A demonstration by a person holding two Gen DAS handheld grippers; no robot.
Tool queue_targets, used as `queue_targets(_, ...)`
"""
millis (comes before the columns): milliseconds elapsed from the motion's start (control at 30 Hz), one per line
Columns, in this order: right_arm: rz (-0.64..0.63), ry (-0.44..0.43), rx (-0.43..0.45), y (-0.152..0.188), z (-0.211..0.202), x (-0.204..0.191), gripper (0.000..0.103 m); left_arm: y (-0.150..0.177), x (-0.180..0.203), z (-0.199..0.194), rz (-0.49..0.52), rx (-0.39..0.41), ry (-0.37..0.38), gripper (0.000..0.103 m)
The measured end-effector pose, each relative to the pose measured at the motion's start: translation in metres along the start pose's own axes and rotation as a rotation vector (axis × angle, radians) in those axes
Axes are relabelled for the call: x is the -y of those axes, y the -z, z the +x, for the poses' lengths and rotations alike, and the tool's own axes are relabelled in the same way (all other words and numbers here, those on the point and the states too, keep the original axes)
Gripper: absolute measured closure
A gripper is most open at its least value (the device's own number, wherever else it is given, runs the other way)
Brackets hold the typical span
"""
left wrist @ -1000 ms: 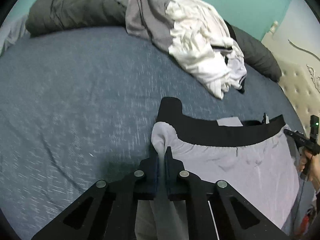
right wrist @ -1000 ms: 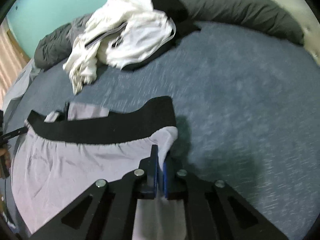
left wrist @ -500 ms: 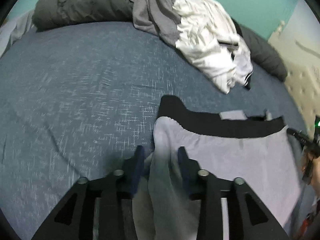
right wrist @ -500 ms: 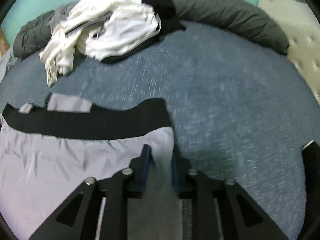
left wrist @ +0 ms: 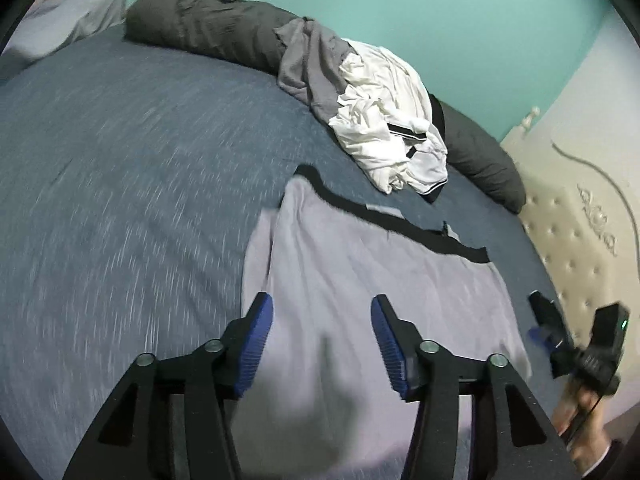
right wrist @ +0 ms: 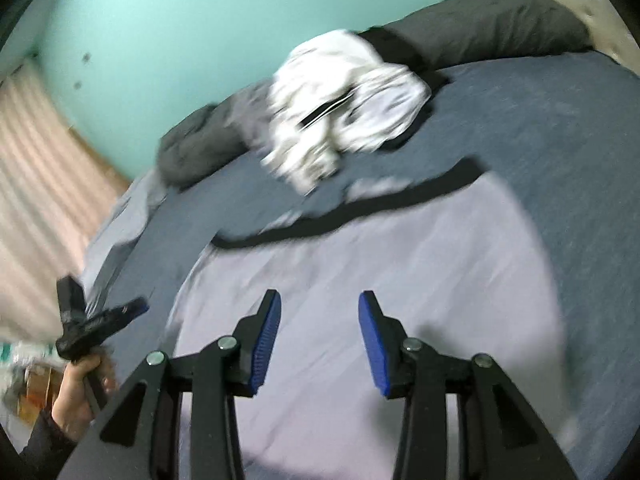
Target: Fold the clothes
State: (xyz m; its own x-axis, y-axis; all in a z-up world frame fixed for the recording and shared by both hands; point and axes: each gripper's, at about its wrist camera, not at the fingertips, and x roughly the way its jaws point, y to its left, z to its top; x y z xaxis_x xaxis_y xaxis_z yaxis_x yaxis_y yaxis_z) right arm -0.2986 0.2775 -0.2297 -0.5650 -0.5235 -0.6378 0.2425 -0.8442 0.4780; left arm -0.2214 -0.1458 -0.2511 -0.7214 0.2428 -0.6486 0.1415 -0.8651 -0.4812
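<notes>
A light grey garment (left wrist: 360,280) with a black waistband (left wrist: 404,228) lies spread flat on the blue bed (left wrist: 120,180). It also shows in the right wrist view (right wrist: 380,264), waistband (right wrist: 360,220) at the far side. My left gripper (left wrist: 322,312) is open and empty above the garment's left part. My right gripper (right wrist: 320,308) is open and empty above the garment's middle. Each gripper appears in the other's view, the right one (left wrist: 560,332) and the left one (right wrist: 100,320), both lifted off the cloth.
A pile of white and grey clothes (left wrist: 372,112) lies at the far side of the bed against dark grey pillows (left wrist: 208,28). A cream tufted headboard (left wrist: 580,232) stands to the right. A curtain (right wrist: 40,184) hangs left in the right wrist view.
Both grippers were shut on the garment's folded edge, then opened and let go. Both have lifted and drawn back. The garment now lies flat.
</notes>
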Motion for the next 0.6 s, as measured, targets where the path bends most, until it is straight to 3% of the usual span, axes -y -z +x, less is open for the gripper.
queue_targets(200,0.033,-0.02,-0.083,0.057,0.027,-0.04,0.089,0.05,-0.005,-0.019,-0.029,0.008,0.02,0.044)
queue_targets(300,0.026,0.012,-0.089,0.074,0.038,-0.05,0.09,0.065,0.001,-0.021,0.028,-0.002,-0.001,0.044)
queue_targets(600,-0.003,0.19,-0.193,0.105,0.084,-0.046,0.09,0.078,0.005,-0.013,0.034,-0.015,0.081,0.044)
